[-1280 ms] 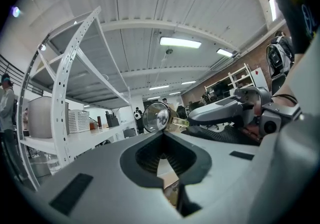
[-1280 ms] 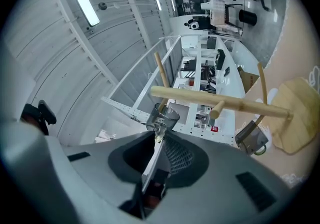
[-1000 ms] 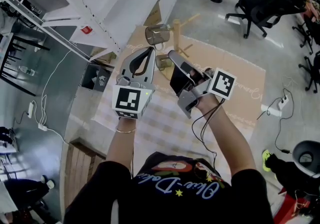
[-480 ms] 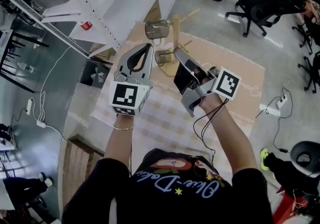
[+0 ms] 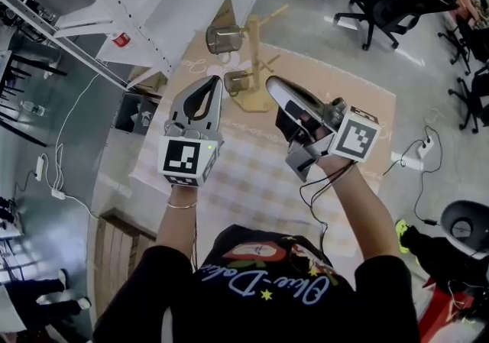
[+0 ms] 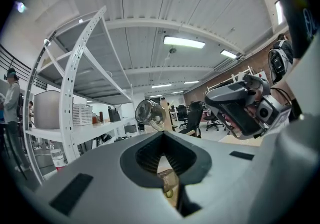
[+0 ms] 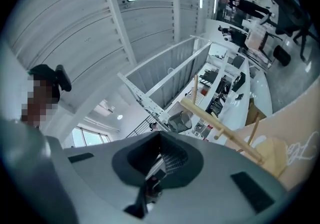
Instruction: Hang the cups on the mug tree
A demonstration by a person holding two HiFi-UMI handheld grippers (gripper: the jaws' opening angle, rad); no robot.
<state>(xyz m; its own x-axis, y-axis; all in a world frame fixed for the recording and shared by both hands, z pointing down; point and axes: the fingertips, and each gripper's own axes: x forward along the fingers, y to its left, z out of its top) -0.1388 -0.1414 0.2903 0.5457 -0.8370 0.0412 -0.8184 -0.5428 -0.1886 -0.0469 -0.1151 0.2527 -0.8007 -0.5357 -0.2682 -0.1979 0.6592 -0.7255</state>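
You are holding the left gripper (image 5: 215, 82) and right gripper (image 5: 272, 82) pinched together, empty. Ahead of both, two glass cups (image 5: 221, 38) are hanging on the mug tree (image 5: 252, 51), likely leaving nothing to carry

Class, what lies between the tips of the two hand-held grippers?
Head view: the lower glass cup, hung on the mug tree.

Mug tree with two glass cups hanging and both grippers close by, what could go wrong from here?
The lower glass cup hangs near the shut tips of the left gripper and right gripper; a sideways swing could knock it off its peg. It and the upper glass cup hang on one side of the mug tree, so a bump might tip it.
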